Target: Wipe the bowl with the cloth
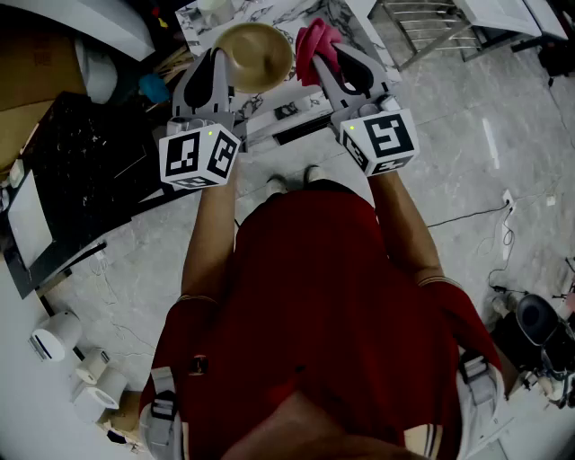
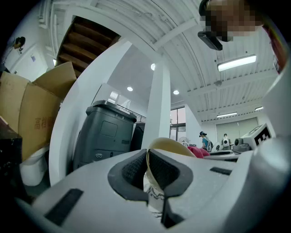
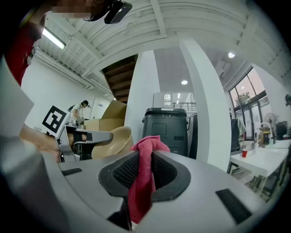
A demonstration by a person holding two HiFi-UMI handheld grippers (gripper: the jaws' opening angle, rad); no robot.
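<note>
A tan bowl [image 1: 256, 54] is held up in the air by its rim, with my left gripper [image 1: 222, 65] shut on it. In the left gripper view the bowl's rim [image 2: 169, 144] runs between the jaws. Just right of the bowl, my right gripper [image 1: 325, 65] is shut on a red cloth [image 1: 316, 43]. The cloth [image 3: 145, 175] hangs bunched between the jaws in the right gripper view, where the bowl [image 3: 112, 142] and the left gripper [image 3: 84, 136] show at the left. Cloth and bowl sit close together; I cannot tell if they touch.
A marble-topped table [image 1: 278, 13] lies below the grippers. A dark bin [image 1: 90, 162] and cardboard boxes [image 1: 36, 72] stand at the left. A metal rack [image 1: 422, 27] is at the upper right, and cables [image 1: 503, 234] trail on the tiled floor.
</note>
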